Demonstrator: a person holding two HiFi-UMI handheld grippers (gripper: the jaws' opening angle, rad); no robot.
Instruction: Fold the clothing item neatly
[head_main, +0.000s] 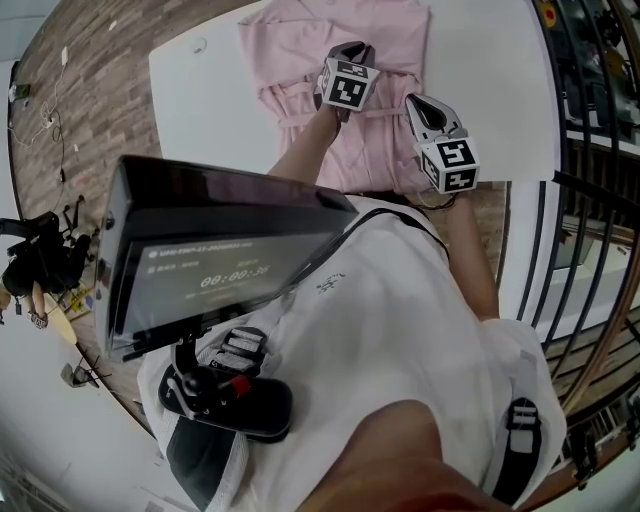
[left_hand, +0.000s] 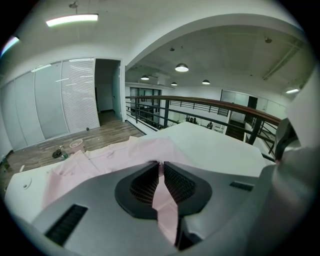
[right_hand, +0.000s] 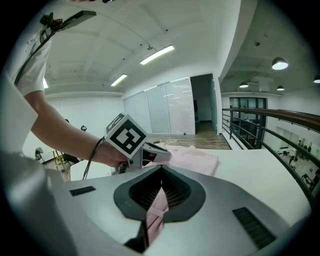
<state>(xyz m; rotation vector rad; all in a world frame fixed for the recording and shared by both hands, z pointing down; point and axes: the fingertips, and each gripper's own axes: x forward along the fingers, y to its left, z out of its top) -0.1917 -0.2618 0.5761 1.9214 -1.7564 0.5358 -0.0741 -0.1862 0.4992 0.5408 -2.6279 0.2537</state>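
Jaws (both pairs) on pink garment (head_main: 300, 50)

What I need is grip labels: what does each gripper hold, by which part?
Both hold the pink garment: left gripper a fold near its middle, right gripper fabric near its right edge.

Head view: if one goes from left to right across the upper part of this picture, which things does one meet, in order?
Floor → bare left part of the table → left gripper → right gripper → railing.
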